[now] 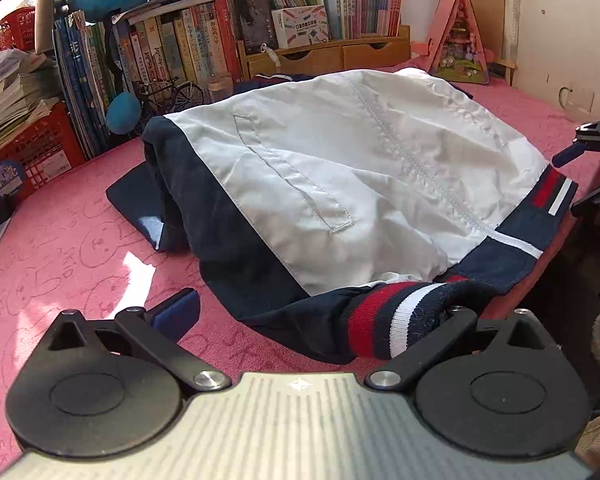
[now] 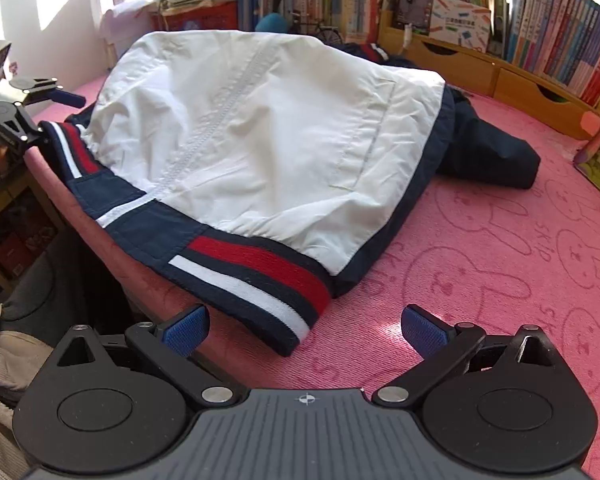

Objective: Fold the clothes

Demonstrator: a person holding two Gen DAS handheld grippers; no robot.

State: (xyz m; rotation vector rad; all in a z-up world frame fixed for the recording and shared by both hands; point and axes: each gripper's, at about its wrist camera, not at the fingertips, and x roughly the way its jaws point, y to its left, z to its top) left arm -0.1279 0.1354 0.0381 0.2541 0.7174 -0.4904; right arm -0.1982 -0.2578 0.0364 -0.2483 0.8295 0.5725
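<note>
The jacket (image 2: 260, 140) lies on the pink worktop (image 2: 500, 260) — books (image 1: 172, 48) behind. Both grippers' jaws stand apart: left gripper (image 1: 312, 308) over a striped cuff (image 1: 392, 324), right gripper (image 2: 304, 330) at the hem.

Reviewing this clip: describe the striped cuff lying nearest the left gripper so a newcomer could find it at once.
Start at the pink tablecloth, then the white and navy jacket spread on it. At the jacket's near edge, the sleeve cuff lies between the left gripper's open fingers: ribbed, with red, navy and white bands, rounder than the flat striped hem.
</note>
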